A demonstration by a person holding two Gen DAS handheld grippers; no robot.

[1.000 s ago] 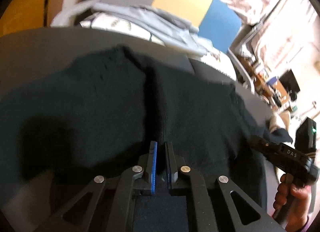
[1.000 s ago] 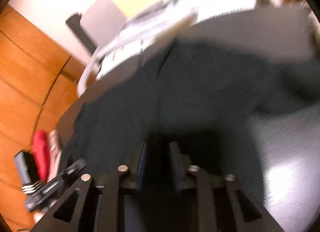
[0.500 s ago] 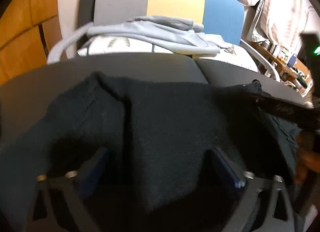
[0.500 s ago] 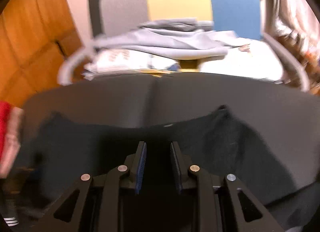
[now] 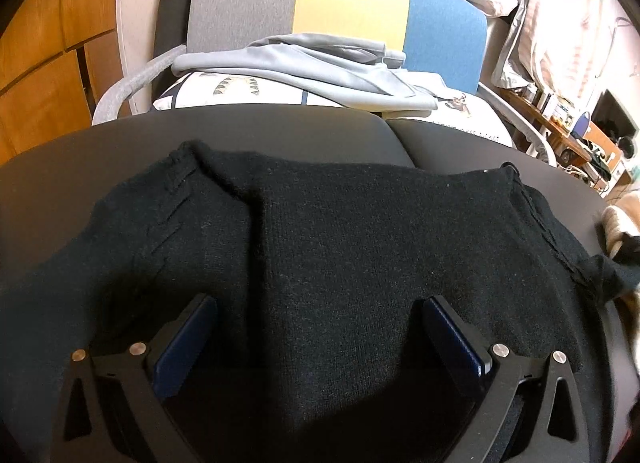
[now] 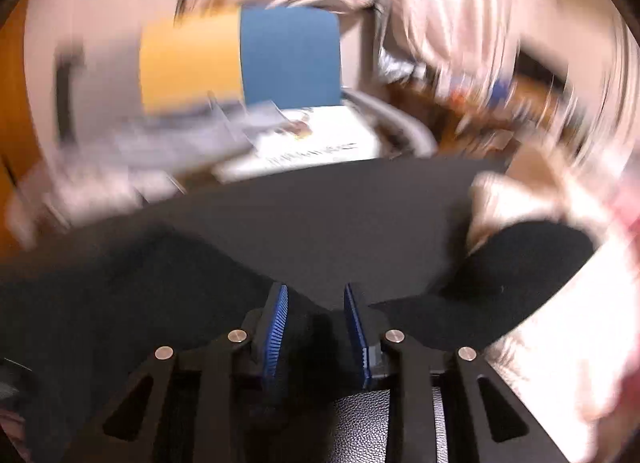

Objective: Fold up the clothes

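Dark tabletop [image 5: 72, 167] before a grey, yellow and blue chair [image 5: 352, 3] at 12 o'clock, carrying a black knit sweater [image 5: 340, 247] spread flat across its middle. Left tongs [image 5: 320, 337] fully released, hovering over the cloth, pads clear of it; right tongs [image 6: 316, 327] in a blurred view, jaws opening, black fabric beneath and no pinch evident. Advice: smooth the folded panel square, then take the loose sleeve at 3 o'clock by its edge.
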